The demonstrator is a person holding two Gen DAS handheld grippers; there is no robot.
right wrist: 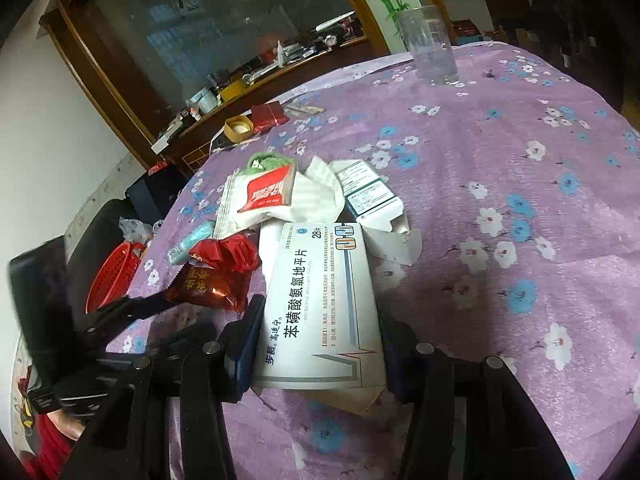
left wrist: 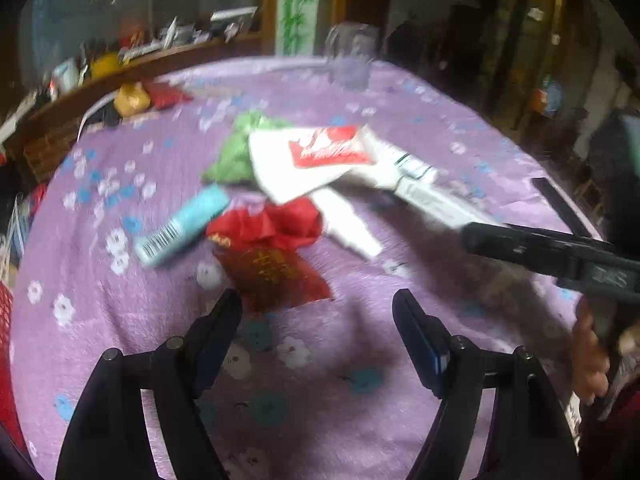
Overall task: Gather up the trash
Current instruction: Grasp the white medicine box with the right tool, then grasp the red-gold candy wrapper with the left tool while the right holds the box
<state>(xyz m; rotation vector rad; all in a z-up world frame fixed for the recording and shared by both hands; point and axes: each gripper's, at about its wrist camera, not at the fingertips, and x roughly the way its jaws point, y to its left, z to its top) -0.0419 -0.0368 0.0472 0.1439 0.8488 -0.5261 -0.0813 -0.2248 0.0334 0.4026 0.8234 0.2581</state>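
Gripping the white medicine box (right wrist: 320, 308), the right gripper (right wrist: 318, 332) is clamping; the left gripper (left wrist: 318, 308) is hovering spread near the red wrapper (left wrist: 272, 264).

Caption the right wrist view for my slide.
Right gripper clamps a white medicine box beside red wrappers on a purple floral tablecloth.

Left wrist cam: low over purple tablecloth (left wrist: 360, 96), trash pile ahead of jaws, near. Right wrist cam: closer, medicine box (right wrist: 320, 300) between jaws. 2 views share pile, glass (right wrist: 430, 44).
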